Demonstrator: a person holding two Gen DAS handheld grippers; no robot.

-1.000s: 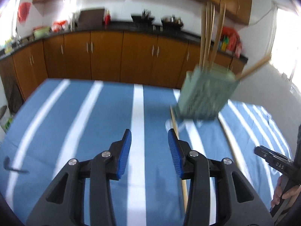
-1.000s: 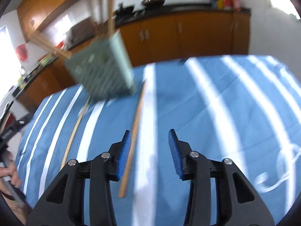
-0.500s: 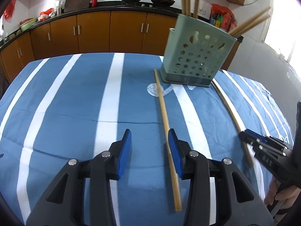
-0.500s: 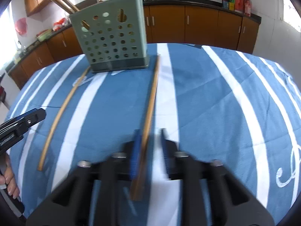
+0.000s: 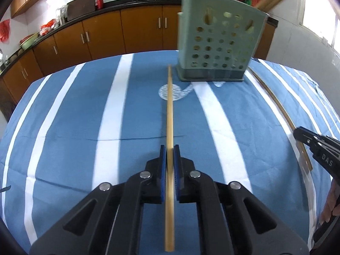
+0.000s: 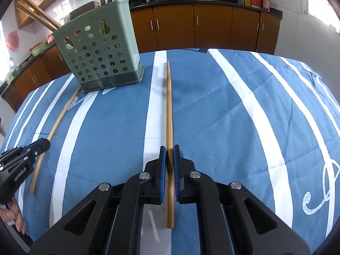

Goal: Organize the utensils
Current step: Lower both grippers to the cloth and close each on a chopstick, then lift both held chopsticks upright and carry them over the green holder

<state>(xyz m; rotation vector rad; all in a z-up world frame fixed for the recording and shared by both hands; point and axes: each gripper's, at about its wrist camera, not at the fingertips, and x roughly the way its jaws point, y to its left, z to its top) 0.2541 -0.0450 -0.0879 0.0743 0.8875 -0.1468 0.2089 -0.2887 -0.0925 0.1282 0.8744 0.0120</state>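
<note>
Two wooden chopsticks lie on the blue striped tablecloth, in front of a green perforated utensil holder (image 5: 218,42) (image 6: 99,53) that has several chopsticks standing in it. One chopstick (image 5: 169,106) runs between the blue pads of my left gripper (image 5: 169,152), whose jaws are closing tight on it near its near end. My right gripper (image 6: 169,152) is shut on the other chopstick (image 6: 169,106) in the same way. Each gripper also shows at the edge of the other's view: the right gripper (image 5: 297,132) and the left gripper (image 6: 43,144), each over its chopstick (image 5: 274,99) (image 6: 61,114).
The table (image 6: 244,116) is covered by a blue cloth with white stripes. Behind it runs a counter with brown cabinets (image 5: 102,36), woks and jars on top. A person's fingers (image 6: 12,214) hold the left gripper's handle.
Both grippers have come down to the cloth. The right one closed on its chopstick first. The left one slid sideways over the other chopstick and closed on it after.
</note>
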